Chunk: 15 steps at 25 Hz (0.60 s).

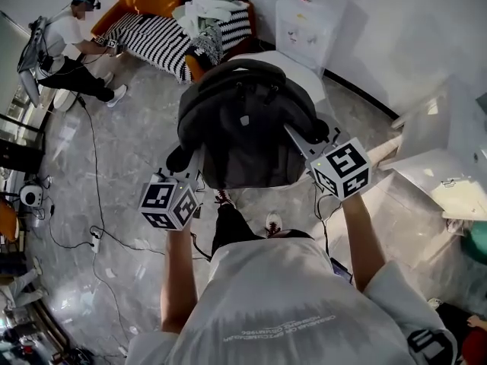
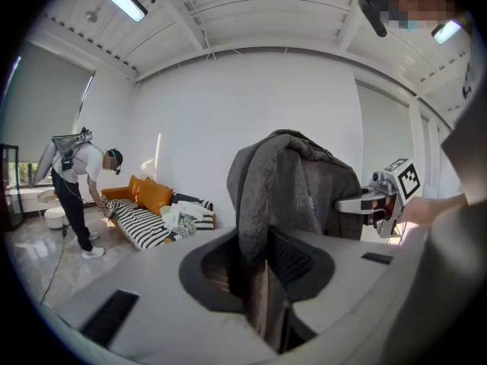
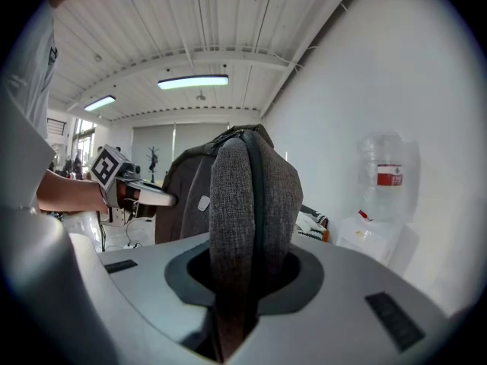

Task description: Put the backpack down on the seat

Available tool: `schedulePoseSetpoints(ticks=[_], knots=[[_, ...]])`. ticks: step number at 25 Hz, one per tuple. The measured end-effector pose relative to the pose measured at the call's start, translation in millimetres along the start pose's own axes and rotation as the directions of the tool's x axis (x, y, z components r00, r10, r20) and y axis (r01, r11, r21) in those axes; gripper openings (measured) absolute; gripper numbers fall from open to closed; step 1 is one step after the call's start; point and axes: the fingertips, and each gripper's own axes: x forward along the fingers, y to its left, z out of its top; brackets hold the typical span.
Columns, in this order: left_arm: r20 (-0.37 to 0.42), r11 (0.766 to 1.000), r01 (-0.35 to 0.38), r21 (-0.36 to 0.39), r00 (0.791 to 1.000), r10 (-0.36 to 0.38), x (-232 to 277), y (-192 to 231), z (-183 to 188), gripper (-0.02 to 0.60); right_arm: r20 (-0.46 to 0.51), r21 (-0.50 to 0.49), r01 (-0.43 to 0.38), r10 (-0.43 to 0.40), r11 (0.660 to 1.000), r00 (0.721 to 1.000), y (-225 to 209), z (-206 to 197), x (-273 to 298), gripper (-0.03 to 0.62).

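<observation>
Right claw (image 3: 232, 318) on coarse, seemingly woven backpack (image 1: 243, 120)

Nothing here reads as a word or number. Two lines of pale print (image 1: 283, 330) cross the person's shirt (image 1: 304, 287) (upside down in the head view), too small to make out. The water bottle (image 3: 388, 154) bears a red label (image 3: 389, 176) with white marks, possibly lettering. The backpack (image 1: 243, 150) carries a small pale badge (image 1: 244, 119), illegible. The marker cubes (image 1: 342, 169) show only black-and-white squares.
</observation>
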Motion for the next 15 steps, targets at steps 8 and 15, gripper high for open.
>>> schedulePoseSetpoints(ticks=[8, 15], knots=[[-0.016, 0.997, 0.076, -0.031, 0.997, -0.076, 47.4, 42.2, 15.1, 0.078, -0.039, 0.021, 0.064, -0.063, 0.998, 0.997, -23.9, 15.6, 42.8, 0.081], [-0.028, 0.988, 0.151, -0.036, 0.988, -0.152, 74.7, 60.5, 6.9, 0.078, -0.052, 0.038, 0.128, -0.126, 0.991, 0.991, -31.2, 5.9, 60.3, 0.081]])
